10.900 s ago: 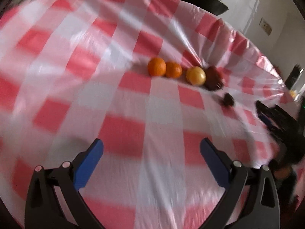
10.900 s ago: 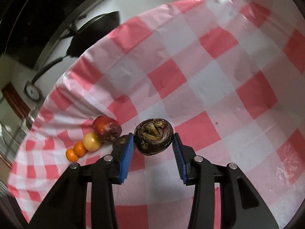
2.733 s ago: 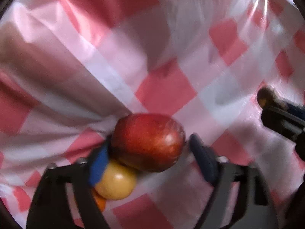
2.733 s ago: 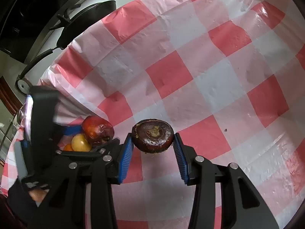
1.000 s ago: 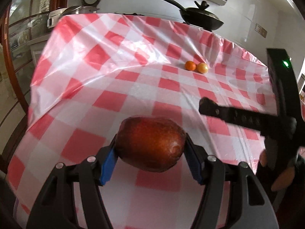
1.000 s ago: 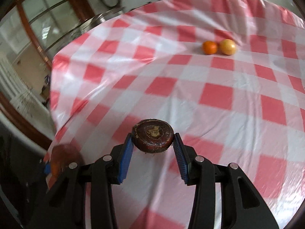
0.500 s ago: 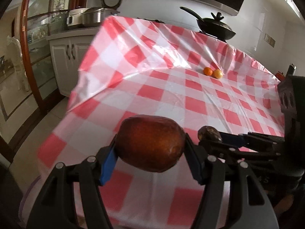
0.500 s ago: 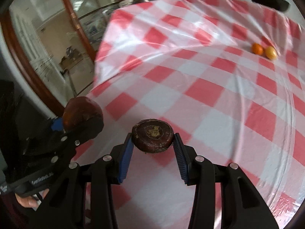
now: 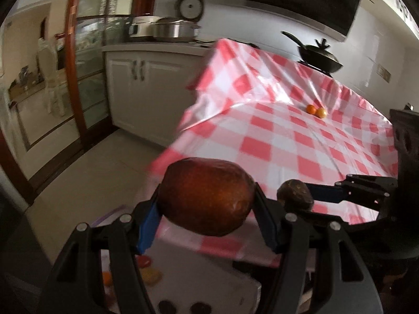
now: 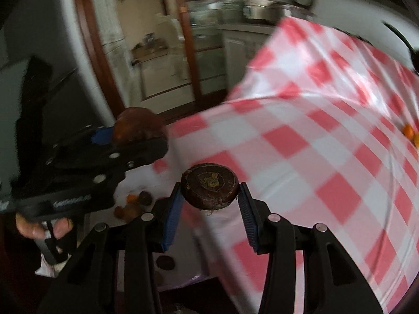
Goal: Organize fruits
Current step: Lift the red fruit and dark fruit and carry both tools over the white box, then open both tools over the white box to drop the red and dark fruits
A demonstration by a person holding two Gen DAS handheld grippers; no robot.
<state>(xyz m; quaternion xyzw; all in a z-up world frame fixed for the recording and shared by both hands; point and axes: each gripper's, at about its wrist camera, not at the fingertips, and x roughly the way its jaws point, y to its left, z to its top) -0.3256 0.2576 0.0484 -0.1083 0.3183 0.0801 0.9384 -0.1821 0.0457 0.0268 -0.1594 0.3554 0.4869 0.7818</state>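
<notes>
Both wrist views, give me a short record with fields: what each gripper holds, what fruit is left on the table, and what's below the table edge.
left gripper: shut on the red apple
right gripper: shut on the dark brown round fruit
left on table: an orange touching a yellow fruit, far side of the checked tablecloth
below table edge: a white surface with several small fruits, blurred
position: both grippers are at the near table edge, side by side

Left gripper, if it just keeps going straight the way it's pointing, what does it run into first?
Probably the near corner of the checked tablecloth, just beyond the red apple clamped in the left gripper. Depth is unclear; it might pass left of the corner toward the floor.
</notes>
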